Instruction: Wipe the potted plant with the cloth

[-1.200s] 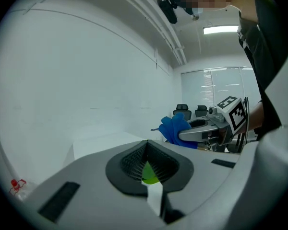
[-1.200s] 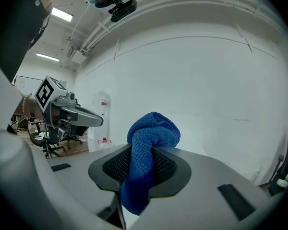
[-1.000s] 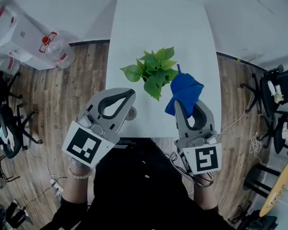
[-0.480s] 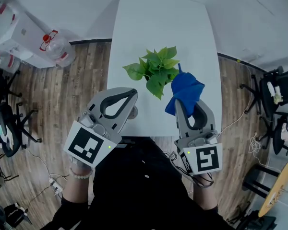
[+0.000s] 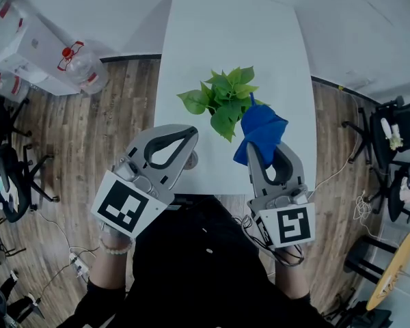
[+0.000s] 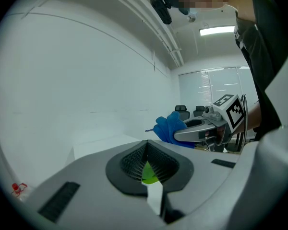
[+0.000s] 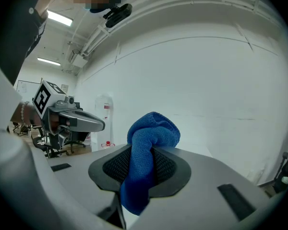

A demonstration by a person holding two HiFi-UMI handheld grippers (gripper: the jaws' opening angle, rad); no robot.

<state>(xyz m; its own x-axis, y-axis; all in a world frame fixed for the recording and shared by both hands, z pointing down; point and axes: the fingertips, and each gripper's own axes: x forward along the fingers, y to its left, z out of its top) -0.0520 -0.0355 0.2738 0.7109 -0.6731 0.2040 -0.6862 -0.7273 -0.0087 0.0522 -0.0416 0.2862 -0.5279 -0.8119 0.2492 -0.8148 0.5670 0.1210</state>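
The potted plant [image 5: 222, 101] with broad green leaves stands on the white table [image 5: 225, 33], near its front edge. My right gripper [image 5: 251, 147] is shut on a bunched blue cloth [image 5: 261, 130], whose top lies against the plant's right-hand leaves. In the right gripper view the cloth [image 7: 151, 131] is clamped between the jaws [image 7: 143, 150] and hangs below them. My left gripper [image 5: 191, 132] is shut and holds nothing, just left of the plant's lowest leaf. In the left gripper view its jaws [image 6: 146, 143] meet, with a sliver of green leaf [image 6: 149, 174] showing behind them. The pot is hidden by leaves.
Large water bottles [image 5: 75, 63] lie on the wooden floor at the left, with office chairs [image 5: 7, 162] beyond. More chairs [image 5: 396, 128] and a round wooden table [image 5: 393, 268] stand at the right. White walls close the far side.
The cloth in my right gripper has edged slightly toward the plant and now overlaps its right leaves. My left gripper has stayed put.
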